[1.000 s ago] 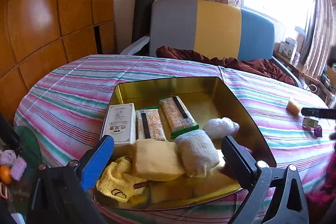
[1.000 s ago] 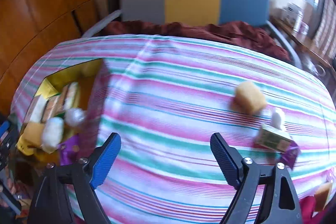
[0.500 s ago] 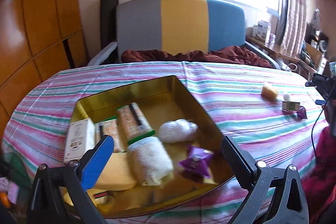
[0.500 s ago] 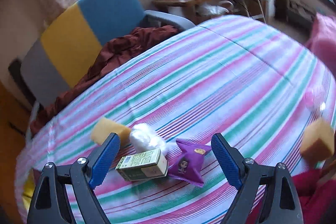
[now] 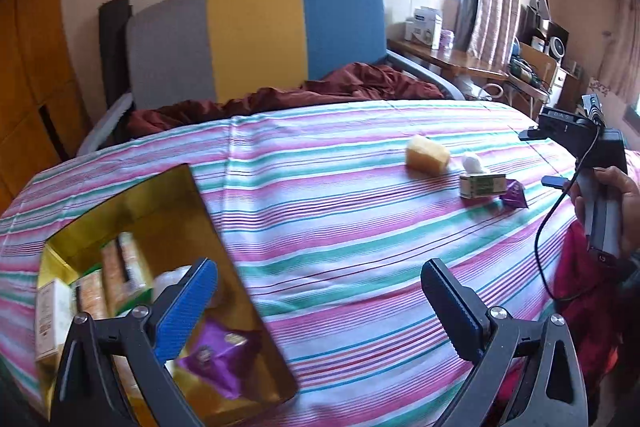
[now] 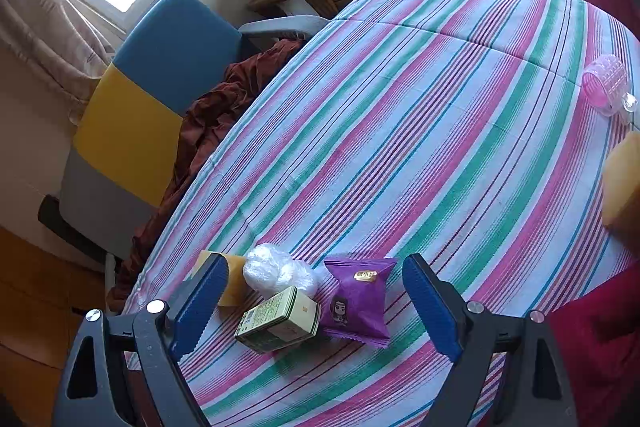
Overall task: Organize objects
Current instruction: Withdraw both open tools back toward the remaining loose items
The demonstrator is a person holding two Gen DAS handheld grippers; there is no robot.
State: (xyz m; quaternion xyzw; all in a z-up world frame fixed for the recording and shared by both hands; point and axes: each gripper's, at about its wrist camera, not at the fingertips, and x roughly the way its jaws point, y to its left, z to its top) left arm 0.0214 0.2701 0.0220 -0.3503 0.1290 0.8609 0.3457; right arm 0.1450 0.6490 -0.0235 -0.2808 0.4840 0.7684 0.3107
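On the striped tablecloth, we see a gold tin partly filled and loose items waiting to one side

At lower left the tin holds a white box, snack bars and a purple packet; our left gripper hangs wide open and empty above its rim, while our right gripper, also spread wide and empty, frames a green box, purple snack packet, white ball and yellow sponge, touching none
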